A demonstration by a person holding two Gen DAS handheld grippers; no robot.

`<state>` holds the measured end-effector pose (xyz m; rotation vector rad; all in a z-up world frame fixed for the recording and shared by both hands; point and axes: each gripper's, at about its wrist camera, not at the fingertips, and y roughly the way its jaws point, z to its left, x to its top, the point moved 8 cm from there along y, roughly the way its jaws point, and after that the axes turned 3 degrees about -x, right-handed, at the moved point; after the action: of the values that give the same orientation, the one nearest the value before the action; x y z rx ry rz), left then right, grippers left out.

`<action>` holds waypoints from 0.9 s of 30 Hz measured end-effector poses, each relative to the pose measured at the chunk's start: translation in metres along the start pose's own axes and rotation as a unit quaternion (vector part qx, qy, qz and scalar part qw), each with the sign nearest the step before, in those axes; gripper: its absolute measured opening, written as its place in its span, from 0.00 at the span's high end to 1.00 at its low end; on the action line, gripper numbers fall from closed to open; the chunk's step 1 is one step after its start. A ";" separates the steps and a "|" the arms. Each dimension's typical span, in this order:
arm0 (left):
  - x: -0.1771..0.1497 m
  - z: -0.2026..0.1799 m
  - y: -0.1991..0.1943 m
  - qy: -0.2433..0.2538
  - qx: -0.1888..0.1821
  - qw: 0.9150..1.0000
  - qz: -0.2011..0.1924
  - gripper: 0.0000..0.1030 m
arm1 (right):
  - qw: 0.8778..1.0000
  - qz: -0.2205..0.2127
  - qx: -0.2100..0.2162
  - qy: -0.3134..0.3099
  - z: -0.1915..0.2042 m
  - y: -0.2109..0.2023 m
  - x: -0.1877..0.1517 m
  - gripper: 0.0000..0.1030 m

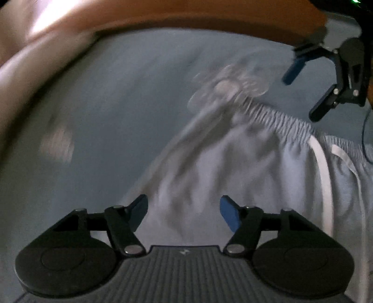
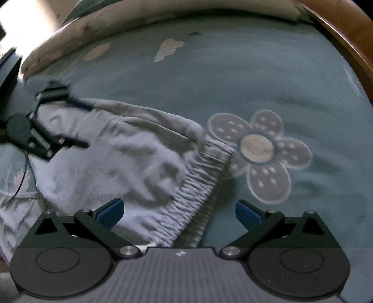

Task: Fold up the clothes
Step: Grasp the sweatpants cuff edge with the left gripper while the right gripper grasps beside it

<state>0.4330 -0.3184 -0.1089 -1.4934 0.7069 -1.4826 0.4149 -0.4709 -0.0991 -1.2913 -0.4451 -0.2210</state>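
Light grey shorts (image 1: 233,167) lie crumpled on the bed, with a gathered elastic waistband (image 1: 279,118) and a white drawstring (image 1: 324,167). My left gripper (image 1: 184,209) hovers over the fabric, its blue pads apart and pinching nothing. At the upper right, my right gripper (image 1: 303,98) hangs just above the waistband with its jaws spread. In the right wrist view the shorts (image 2: 116,158) fill the left half and their waistband (image 2: 198,186) runs down between the fingers of my right gripper (image 2: 179,212), which is open. The left gripper (image 2: 84,125) is over the far side of the shorts, blurred.
The bed sheet (image 2: 233,77) is teal with a large pale flower print (image 2: 258,149) beside the waistband. A wooden bed frame (image 2: 345,42) curves along the right edge, and the bed frame (image 1: 186,21) also crosses the top of the left wrist view. Cream bedding (image 2: 81,25) lies at the far edge.
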 end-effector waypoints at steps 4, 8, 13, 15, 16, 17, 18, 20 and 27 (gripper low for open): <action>0.035 0.012 0.040 0.094 -0.046 0.994 0.027 0.59 | 1.000 -0.013 -0.007 0.025 -0.019 -0.009 -0.013 0.00; 0.038 0.026 0.067 0.111 -0.089 0.987 0.070 0.61 | 0.999 -0.020 -0.014 0.040 -0.034 -0.018 -0.026 0.00; 0.036 0.035 0.080 0.081 -0.159 0.978 0.104 0.73 | 0.998 -0.031 -0.001 0.050 -0.046 -0.025 -0.032 0.00; 0.035 0.039 0.082 0.059 -0.181 0.975 0.113 0.78 | 0.998 -0.032 0.008 0.049 -0.048 -0.024 -0.031 0.00; 0.035 0.041 0.083 0.050 -0.193 0.973 0.117 0.79 | 0.998 -0.033 0.010 0.045 -0.048 -0.023 -0.029 0.00; 0.034 0.043 0.083 0.043 -0.202 0.971 0.120 0.80 | 0.998 -0.034 0.013 0.042 -0.049 -0.022 -0.027 0.00; 0.034 0.046 0.085 0.033 -0.213 0.969 0.123 0.80 | 0.999 -0.032 0.020 0.037 -0.049 -0.021 -0.024 0.00; 0.034 0.053 0.087 0.013 -0.238 0.963 0.129 0.80 | 0.999 -0.035 0.030 0.027 -0.049 -0.019 -0.016 0.00; 0.036 0.061 0.099 -0.008 -0.307 0.938 0.160 0.81 | 0.998 -0.039 0.054 0.008 -0.042 -0.004 0.009 0.00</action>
<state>0.5160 -0.3821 -0.1722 -1.7294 1.4228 -1.0395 0.4299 -0.5115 -0.1002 -1.1662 -0.4879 -0.2696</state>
